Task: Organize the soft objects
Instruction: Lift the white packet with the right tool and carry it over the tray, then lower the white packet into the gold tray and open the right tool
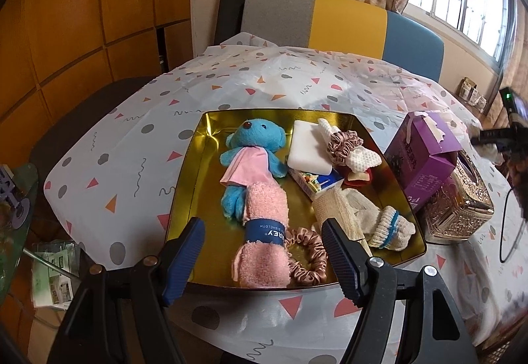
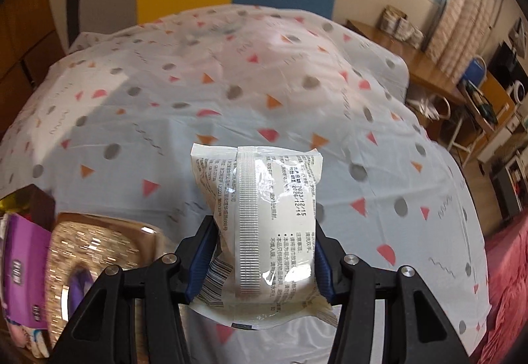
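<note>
A gold tray [image 1: 198, 172] holds soft things: a blue plush bear [image 1: 254, 146] in a pink shirt, a rolled pink cloth [image 1: 264, 225] with a navy band, a pink scrunchie [image 1: 308, 260], a white sponge [image 1: 308, 148], a knit sock [image 1: 389, 228] and more. My left gripper [image 1: 260, 260] hovers open over the tray's near edge, its fingers either side of the pink cloth without touching it. In the right wrist view my right gripper [image 2: 260, 261] is shut on a white sealed packet [image 2: 260, 215], held above the patterned tablecloth [image 2: 231, 100].
A purple box [image 1: 422, 159] and a glittery gold tissue box [image 1: 462, 205] stand right of the tray; both show again at the purple box [image 2: 19, 265] and tissue box [image 2: 99, 265]. A grey, yellow and blue chair [image 1: 346, 21] is behind the table. Furniture lines the right wall.
</note>
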A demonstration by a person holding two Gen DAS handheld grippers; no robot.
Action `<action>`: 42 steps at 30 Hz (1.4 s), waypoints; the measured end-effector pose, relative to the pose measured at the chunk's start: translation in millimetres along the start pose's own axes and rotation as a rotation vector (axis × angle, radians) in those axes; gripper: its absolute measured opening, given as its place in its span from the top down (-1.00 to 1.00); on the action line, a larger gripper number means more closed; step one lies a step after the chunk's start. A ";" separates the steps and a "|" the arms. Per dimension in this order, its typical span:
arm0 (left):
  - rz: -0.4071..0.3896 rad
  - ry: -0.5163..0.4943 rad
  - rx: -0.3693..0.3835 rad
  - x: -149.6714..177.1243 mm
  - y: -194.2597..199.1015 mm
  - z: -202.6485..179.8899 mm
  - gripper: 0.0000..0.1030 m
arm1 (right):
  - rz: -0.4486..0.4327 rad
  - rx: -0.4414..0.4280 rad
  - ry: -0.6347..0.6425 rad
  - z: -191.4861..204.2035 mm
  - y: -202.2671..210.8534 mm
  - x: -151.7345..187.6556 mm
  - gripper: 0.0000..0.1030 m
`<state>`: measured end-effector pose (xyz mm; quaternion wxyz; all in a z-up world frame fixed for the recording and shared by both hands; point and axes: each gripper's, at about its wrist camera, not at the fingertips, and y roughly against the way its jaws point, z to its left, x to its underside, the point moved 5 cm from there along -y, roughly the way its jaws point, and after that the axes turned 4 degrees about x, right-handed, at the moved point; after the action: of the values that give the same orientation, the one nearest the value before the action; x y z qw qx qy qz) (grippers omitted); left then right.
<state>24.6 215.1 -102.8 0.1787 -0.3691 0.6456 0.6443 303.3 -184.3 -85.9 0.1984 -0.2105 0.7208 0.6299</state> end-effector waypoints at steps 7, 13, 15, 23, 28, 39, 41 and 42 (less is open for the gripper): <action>-0.004 0.001 -0.004 0.6 1.5 1.2 -0.43 | -0.132 -0.115 0.076 49.1 47.9 -19.2 -0.04; -0.007 0.003 -0.007 0.0 1.6 2.4 -0.44 | -0.210 -0.206 0.165 96.4 86.9 -15.5 -0.04; -0.008 0.008 -0.010 0.3 1.6 3.7 -0.44 | -0.236 -0.234 0.197 111.9 101.3 -10.2 -0.04; -0.026 0.014 -0.033 0.8 6.3 8.1 -0.47 | -0.289 -0.367 0.341 174.0 147.5 33.6 -0.04; -0.046 0.024 -0.045 -0.4 11.1 12.0 -0.48 | -0.276 -0.435 0.425 205.7 160.3 77.2 -0.04; -0.063 0.064 -0.070 -2.6 16.7 24.5 -0.49 | -0.192 -0.516 0.531 241.9 166.4 157.9 -0.04; -0.067 0.079 -0.080 -3.3 17.6 31.5 -0.49 | -0.148 -0.525 0.536 247.5 160.9 167.9 -0.04; -0.071 0.089 -0.087 -3.8 18.8 36.0 -0.49 | -0.136 -0.520 0.539 250.5 157.6 171.1 -0.04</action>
<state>5.0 248.8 -90.8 0.1565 -0.4275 0.6106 0.6480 78.9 73.4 -82.3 -0.0170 -0.4593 0.5476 0.6992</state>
